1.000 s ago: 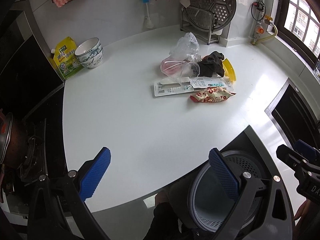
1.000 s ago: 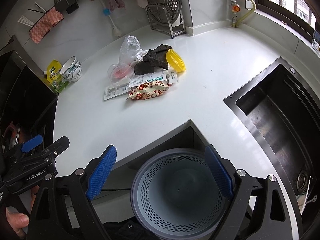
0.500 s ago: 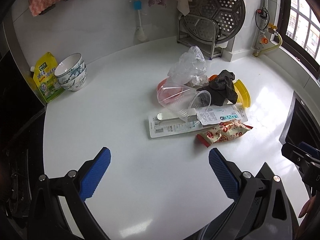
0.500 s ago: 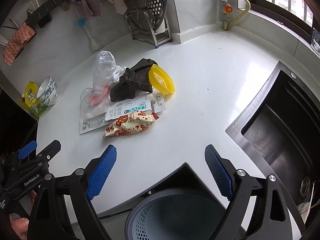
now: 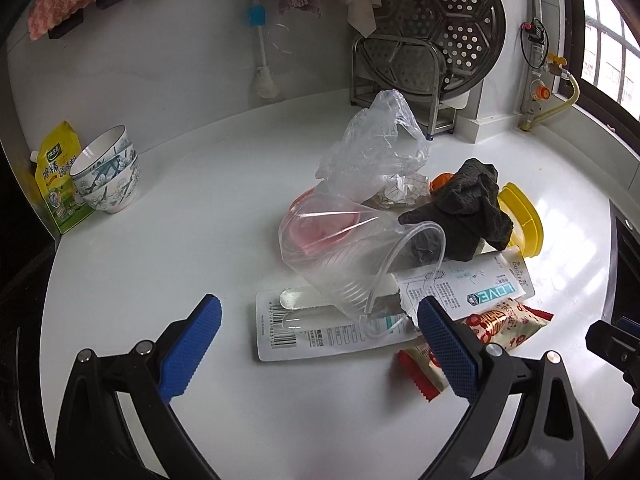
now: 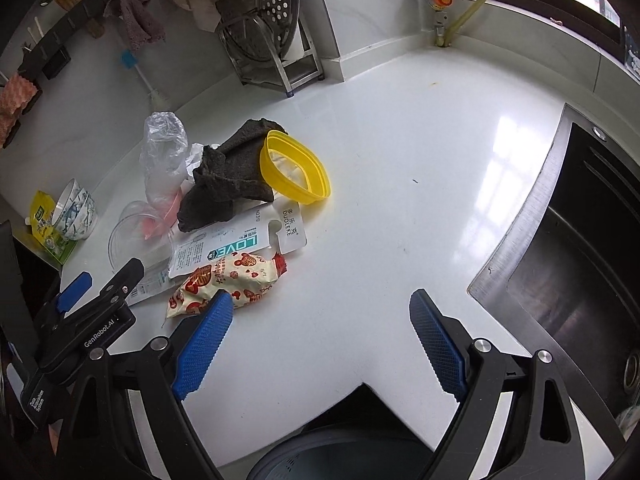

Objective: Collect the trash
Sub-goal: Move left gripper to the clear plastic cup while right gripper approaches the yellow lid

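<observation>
White "LOVE" packet [image 6: 236, 245], "DUOLEKE" card [image 6: 291, 227], red snack wrapper [image 6: 226, 280]

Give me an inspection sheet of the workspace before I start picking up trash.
Surface: white counter, glossy, bare apart from one pile.
Job's things: snack wrapper, clear plastic cup on its side, plastic bag, card packaging, dark rag, yellow lid, all clustered and overlapping; grey bin below the counter edge.
Clutter: stacked bowls, yellow pouch.
Grippers: left gripper and right gripper open, empty.
Cables: yellow hose on the wall.
Surroundings: sink, steamer rack.
</observation>
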### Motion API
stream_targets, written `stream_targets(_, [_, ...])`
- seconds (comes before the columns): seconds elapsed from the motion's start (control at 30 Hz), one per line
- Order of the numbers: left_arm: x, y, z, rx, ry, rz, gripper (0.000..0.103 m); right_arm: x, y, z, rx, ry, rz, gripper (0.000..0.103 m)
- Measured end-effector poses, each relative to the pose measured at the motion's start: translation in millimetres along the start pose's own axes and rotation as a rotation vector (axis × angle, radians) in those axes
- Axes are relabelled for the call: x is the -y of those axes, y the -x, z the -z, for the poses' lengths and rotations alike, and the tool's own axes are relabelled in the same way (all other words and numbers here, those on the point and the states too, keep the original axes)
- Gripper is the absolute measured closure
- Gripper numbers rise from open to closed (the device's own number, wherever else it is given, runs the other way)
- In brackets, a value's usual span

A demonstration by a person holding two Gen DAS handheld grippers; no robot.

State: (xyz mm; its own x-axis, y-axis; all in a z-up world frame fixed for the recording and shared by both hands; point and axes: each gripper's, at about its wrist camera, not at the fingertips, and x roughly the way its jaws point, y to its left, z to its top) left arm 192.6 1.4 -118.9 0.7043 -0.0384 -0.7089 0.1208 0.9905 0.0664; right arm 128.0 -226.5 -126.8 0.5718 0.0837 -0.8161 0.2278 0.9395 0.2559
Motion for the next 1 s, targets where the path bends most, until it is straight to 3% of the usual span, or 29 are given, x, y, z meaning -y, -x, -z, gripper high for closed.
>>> stream_targets(0.53, [1, -36, -13, 0.013, -0.01, -0.028, 0.006, -8, -35, -43, 0.066, 0.014, -0.007, 0.017])
stream_targets(1.0, [-6, -51, -15, -0.01, -0.011, -0.024, 0.006, -29, -83, -66, 0.08, 0.155, 0.157, 0.017])
